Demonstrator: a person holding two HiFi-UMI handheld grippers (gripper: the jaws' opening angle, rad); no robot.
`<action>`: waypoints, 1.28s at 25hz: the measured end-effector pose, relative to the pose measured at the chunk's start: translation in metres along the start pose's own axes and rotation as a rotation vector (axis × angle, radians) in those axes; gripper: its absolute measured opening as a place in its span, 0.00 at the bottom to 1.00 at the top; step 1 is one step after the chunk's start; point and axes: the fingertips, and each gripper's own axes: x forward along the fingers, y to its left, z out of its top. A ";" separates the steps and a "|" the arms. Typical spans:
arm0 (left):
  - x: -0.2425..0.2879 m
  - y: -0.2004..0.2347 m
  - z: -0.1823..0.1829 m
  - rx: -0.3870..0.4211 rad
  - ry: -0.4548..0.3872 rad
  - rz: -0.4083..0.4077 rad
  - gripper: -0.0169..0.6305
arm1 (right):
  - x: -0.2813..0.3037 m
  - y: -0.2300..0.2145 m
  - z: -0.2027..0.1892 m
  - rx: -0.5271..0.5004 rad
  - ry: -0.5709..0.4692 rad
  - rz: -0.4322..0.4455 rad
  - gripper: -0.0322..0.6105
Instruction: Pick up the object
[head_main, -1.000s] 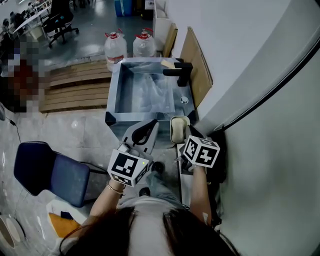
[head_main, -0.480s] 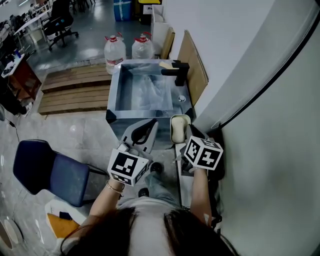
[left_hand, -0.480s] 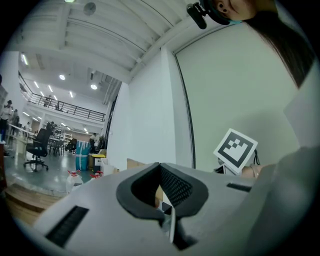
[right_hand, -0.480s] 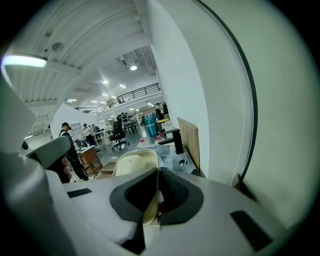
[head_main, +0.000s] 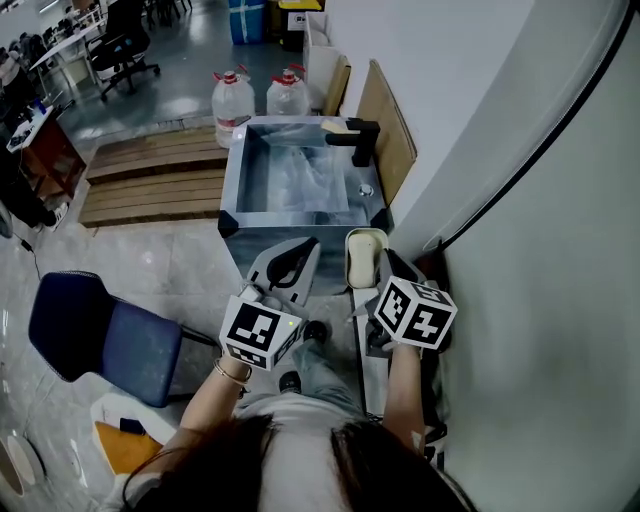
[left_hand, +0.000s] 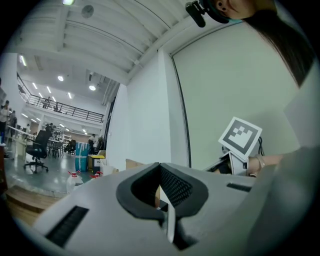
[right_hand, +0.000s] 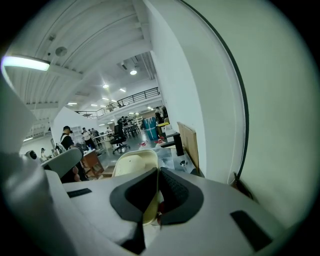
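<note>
The object is a cream oblong dish. It is held off the ground in front of a steel sink. My right gripper is shut on the near rim of this dish, and the rim shows between the dark pads. My left gripper floats just left of it, apart from the dish. In the left gripper view its jaws stand closed, with only a thin sliver of light between them and nothing held.
A black faucet stands on the sink's far right corner. Two water bottles and a leaning wooden board are behind it. Wooden planks lie to the left, a blue chair at near left, and a white wall close on the right.
Both grippers have drifted slightly down and to the right in the head view. The right one still holds the cream dish, and the left stays closed.
</note>
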 end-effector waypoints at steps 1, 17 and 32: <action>-0.003 -0.001 0.000 0.000 0.000 -0.001 0.04 | -0.004 0.002 0.000 0.002 -0.003 0.001 0.10; -0.022 -0.008 0.007 -0.007 -0.007 0.008 0.04 | -0.035 0.027 0.002 -0.003 -0.039 0.044 0.10; 0.001 -0.045 0.019 -0.003 -0.006 0.024 0.04 | -0.066 -0.003 0.026 -0.013 -0.085 0.083 0.10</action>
